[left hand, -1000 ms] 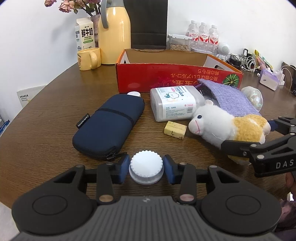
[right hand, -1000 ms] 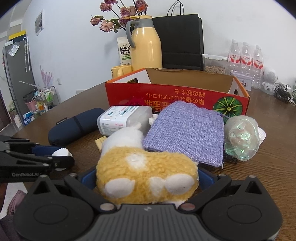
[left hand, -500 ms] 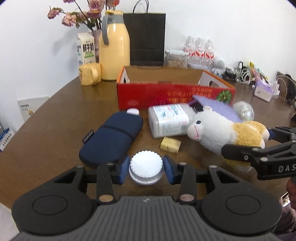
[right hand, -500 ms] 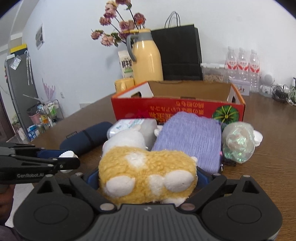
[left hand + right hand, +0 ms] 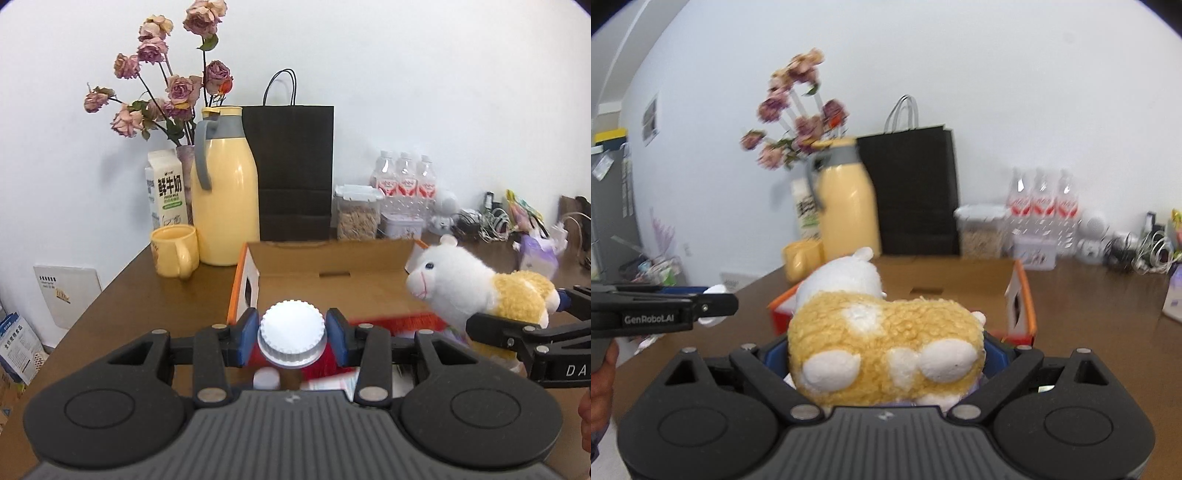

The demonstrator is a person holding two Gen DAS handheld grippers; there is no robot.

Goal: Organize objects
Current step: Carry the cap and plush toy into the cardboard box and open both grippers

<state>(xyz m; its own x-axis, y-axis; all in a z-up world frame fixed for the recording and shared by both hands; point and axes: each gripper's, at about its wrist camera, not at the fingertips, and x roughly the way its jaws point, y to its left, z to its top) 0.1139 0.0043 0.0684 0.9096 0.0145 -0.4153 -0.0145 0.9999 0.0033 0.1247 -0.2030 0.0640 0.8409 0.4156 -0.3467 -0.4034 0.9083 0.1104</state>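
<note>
My left gripper (image 5: 291,334) is shut on a white ribbed screw cap (image 5: 291,323), which it holds in the air just in front of the open red cardboard box (image 5: 332,280). To its right, my right gripper (image 5: 521,312) is shut on the yellow rear of a white-and-yellow plush sheep (image 5: 458,284), whose head reaches over the box's right end. In the right wrist view the plush sheep (image 5: 882,332) fills the right gripper (image 5: 882,356), with the box (image 5: 1021,295) behind it. The left gripper (image 5: 713,304) comes in from the left edge, held by a hand.
Behind the box stand a yellow thermos jug (image 5: 225,206), yellow mug (image 5: 173,251), milk carton (image 5: 166,188), black paper bag (image 5: 295,170), clear food container (image 5: 358,214) and water bottles (image 5: 404,184). Cables and small items (image 5: 491,221) crowd the back right. The brown table's edge (image 5: 92,314) runs along the left.
Both grippers have risen with their loads and now look level over the box. The pouch, wipes pack and purple cloth on the table have dropped out of view.
</note>
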